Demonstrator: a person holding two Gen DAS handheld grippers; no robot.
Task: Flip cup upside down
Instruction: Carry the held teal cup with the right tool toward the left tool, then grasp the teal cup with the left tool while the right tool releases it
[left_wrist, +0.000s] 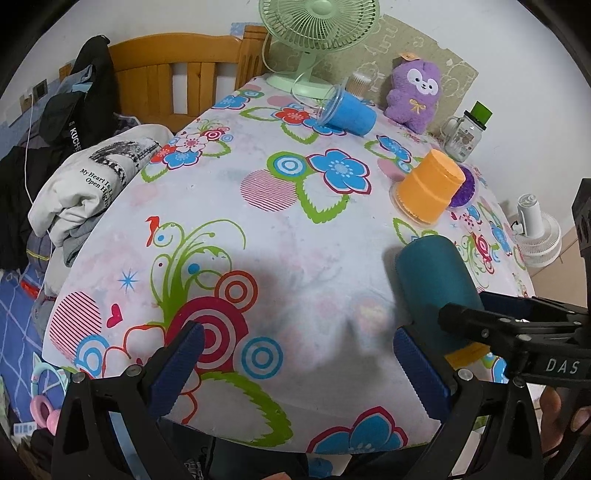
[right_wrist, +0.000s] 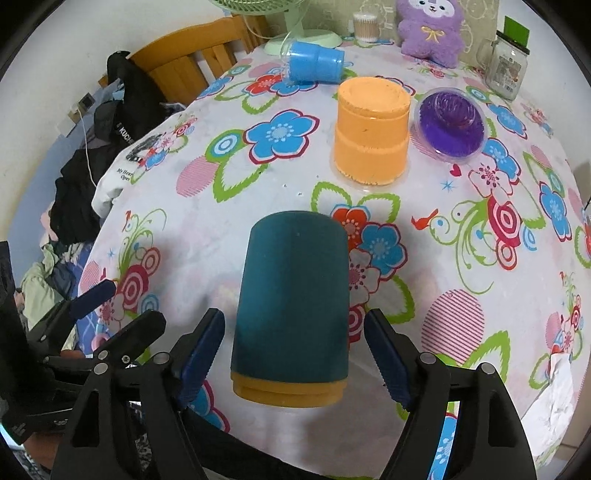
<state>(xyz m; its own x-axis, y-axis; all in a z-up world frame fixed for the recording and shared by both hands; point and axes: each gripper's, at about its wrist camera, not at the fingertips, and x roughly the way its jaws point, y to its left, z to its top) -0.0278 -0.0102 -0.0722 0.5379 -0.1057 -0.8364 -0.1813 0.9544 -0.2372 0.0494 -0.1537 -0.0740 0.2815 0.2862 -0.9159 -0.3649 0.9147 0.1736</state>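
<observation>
A teal cup (right_wrist: 291, 299) with a yellow band at its mouth stands upside down near the table's front edge. My right gripper (right_wrist: 295, 350) is open, one finger on each side of the cup, with small gaps. In the left wrist view the teal cup (left_wrist: 432, 284) stands at the right, with the right gripper (left_wrist: 517, 325) by it. My left gripper (left_wrist: 295, 365) is open and empty over the flowered tablecloth (left_wrist: 295, 221), left of the cup.
An orange cup (right_wrist: 371, 129) stands upside down behind the teal one, beside a purple lidded tub (right_wrist: 450, 123). A blue cup (right_wrist: 314, 66) lies on its side at the back. A green fan (left_wrist: 314, 40), a purple plush (left_wrist: 413, 96) and a glass jar (left_wrist: 465, 136) stand at the back.
</observation>
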